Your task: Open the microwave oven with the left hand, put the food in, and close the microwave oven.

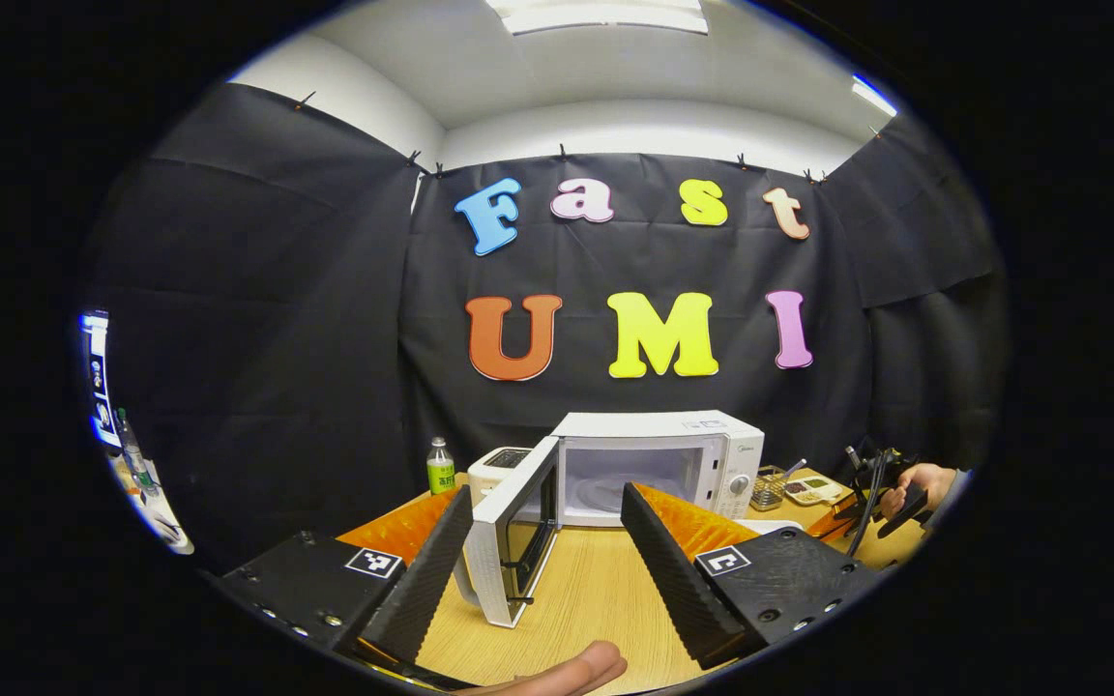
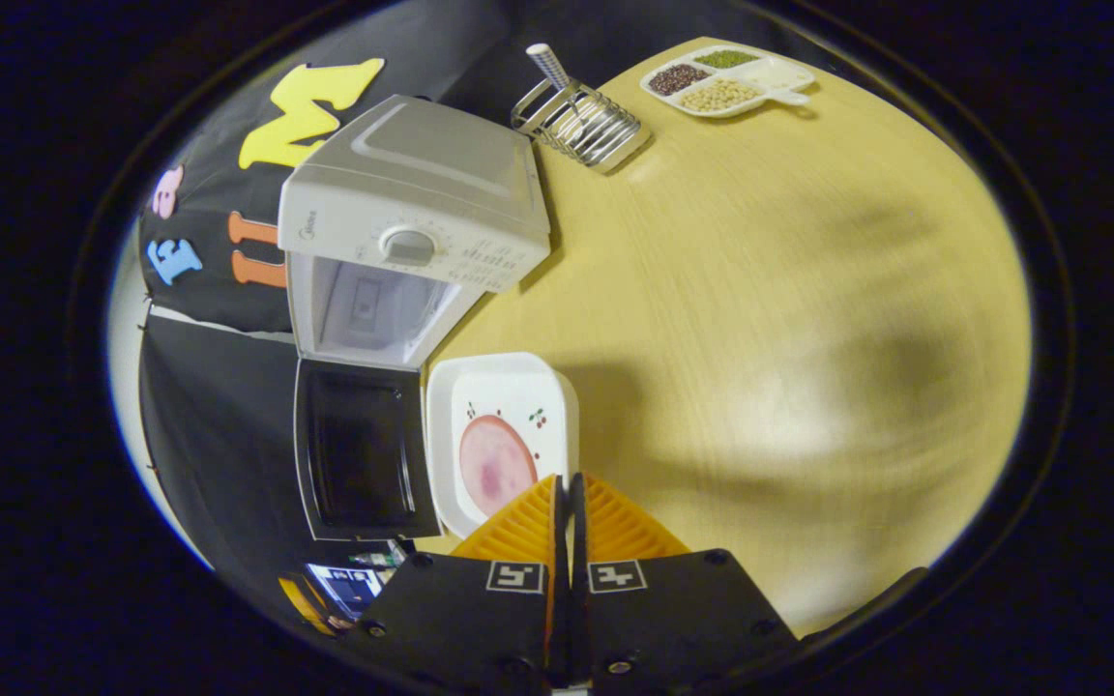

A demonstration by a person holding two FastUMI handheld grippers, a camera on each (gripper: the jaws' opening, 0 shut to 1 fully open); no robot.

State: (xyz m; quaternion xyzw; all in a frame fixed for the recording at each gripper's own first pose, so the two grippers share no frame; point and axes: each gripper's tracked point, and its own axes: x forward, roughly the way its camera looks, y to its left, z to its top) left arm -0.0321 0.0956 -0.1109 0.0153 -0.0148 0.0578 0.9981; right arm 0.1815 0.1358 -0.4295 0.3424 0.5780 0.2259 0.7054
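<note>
Hovering low over the pale wooden table (image 1: 605, 590), the left gripper (image 1: 547, 551) has fingers spread wide apart, holding nothing, aimed at the white microwave oven (image 1: 659, 464); its door (image 1: 518, 536) swung open toward the camera, cavity facing forward; the right gripper (image 2: 569, 503), rolled sideways, fingers pressed together on the rim of the white square plate with a pink round food slice (image 2: 501, 445), just beside the open door; writing on the control panel too small to read.

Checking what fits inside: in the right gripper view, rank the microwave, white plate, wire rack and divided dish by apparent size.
1. microwave
2. white plate
3. and 4. wire rack and divided dish: look alike, both farther off, so unranked.
</note>
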